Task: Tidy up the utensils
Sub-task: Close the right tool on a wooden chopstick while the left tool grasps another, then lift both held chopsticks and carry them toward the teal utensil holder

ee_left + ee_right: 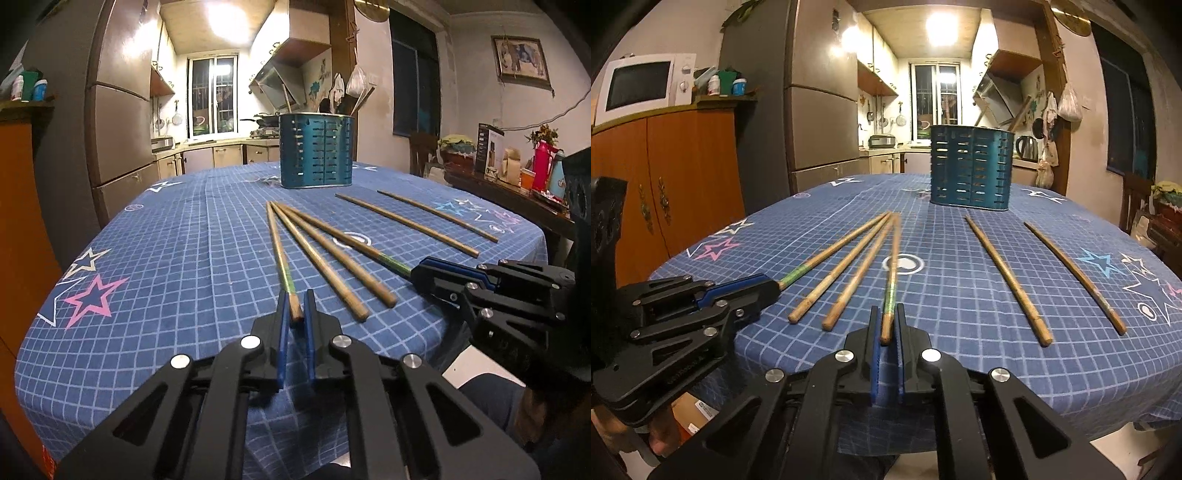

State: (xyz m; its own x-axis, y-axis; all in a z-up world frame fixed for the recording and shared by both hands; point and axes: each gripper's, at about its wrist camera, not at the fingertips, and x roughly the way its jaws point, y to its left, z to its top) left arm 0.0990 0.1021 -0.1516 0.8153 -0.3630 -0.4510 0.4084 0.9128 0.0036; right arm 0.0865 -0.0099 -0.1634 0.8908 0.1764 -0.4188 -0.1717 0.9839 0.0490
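Left gripper (295, 306) fingers clenched on near end of leftmost chopstick (279, 254). Right gripper (887, 323) fingers clenched on near end of fourth chopstick (894, 269) of fanned group. Two middle chopsticks (325, 258) loose on blue checked tabletop (166, 240); two more (1008, 277) lying apart, right. Blue slotted utensil holder (317, 149) upright beyond, far side.

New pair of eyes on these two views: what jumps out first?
Six wooden chopsticks lie on the blue checked tablecloth. The left gripper is shut on the leftmost chopstick, and the right gripper on the fourth chopstick. Behind stands the slotted blue utensil holder.
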